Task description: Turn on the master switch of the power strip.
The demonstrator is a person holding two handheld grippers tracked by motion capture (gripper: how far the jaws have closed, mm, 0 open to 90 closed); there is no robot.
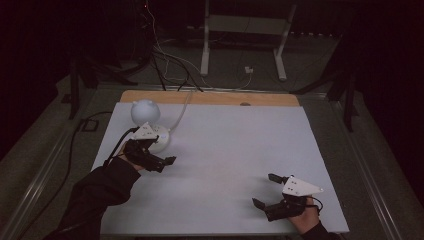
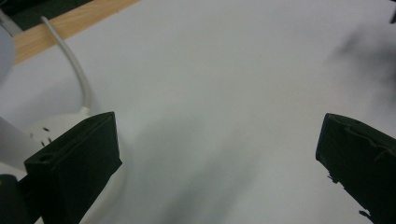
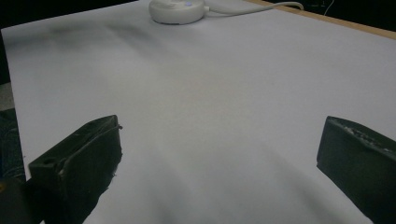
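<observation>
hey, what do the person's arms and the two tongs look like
Both tongs, left tongs and right tongs, are black with two blocky jaws, and each carries a pale three-cornered plate on top. A black cable trails from the left one. The left arm wears a dark sleeve.

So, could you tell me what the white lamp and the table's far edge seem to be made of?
The lamp looks like matte white plastic: its smooth round base has a soft, even sheen. Its globe looks frosted, plastic or glass. The table's far edge looks like light wood or laminate, tan with faint grain.
</observation>
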